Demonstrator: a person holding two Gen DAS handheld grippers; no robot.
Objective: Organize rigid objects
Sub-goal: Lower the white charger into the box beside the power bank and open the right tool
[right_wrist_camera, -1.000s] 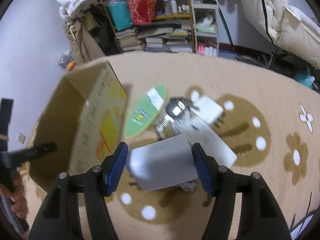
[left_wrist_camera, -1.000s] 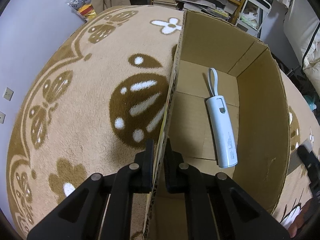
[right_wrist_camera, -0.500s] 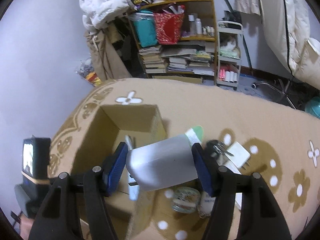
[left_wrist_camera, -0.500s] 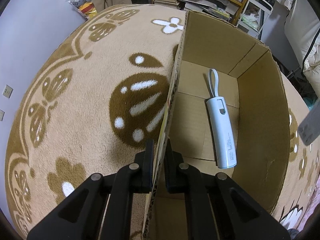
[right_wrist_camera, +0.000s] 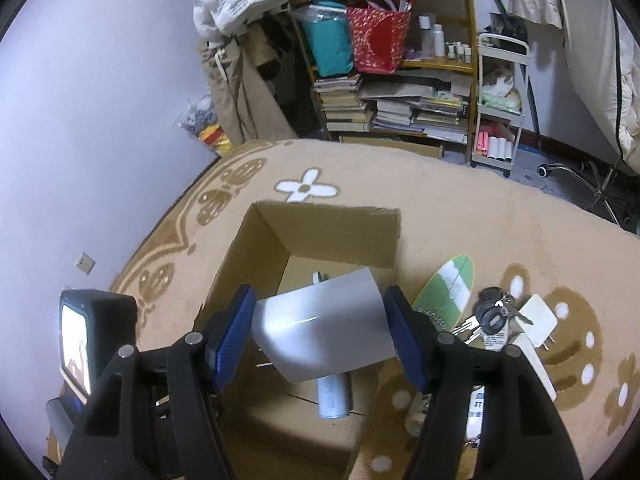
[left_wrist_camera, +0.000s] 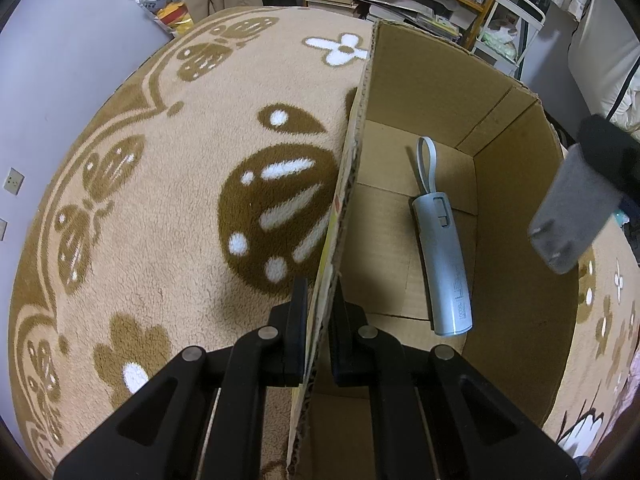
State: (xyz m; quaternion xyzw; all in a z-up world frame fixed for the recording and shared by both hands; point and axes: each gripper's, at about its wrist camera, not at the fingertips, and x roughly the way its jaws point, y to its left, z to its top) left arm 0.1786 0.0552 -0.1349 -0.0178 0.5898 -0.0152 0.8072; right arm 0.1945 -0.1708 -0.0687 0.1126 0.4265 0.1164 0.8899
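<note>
My left gripper (left_wrist_camera: 317,312) is shut on the near wall of an open cardboard box (left_wrist_camera: 516,184) that stands on the rug. A white power bank with a strap (left_wrist_camera: 442,260) lies on the box floor. My right gripper (right_wrist_camera: 322,322) is shut on a grey power adapter (right_wrist_camera: 324,328) and holds it above the open box (right_wrist_camera: 332,232). The adapter also shows in the left wrist view (left_wrist_camera: 572,220), in the air at the box's right wall. The power bank (right_wrist_camera: 332,398) peeks out under the adapter.
On the tan patterned rug (right_wrist_camera: 460,208) right of the box lie a green oval card (right_wrist_camera: 448,294), keys (right_wrist_camera: 494,316), a white charger (right_wrist_camera: 536,320) and other small items. A cluttered bookshelf (right_wrist_camera: 400,80) and a white cart (right_wrist_camera: 500,100) stand behind.
My right gripper has lifted the grey adapter from beside the pile on the rug up and over the open box. My left gripper has kept its hold on the box wall.
</note>
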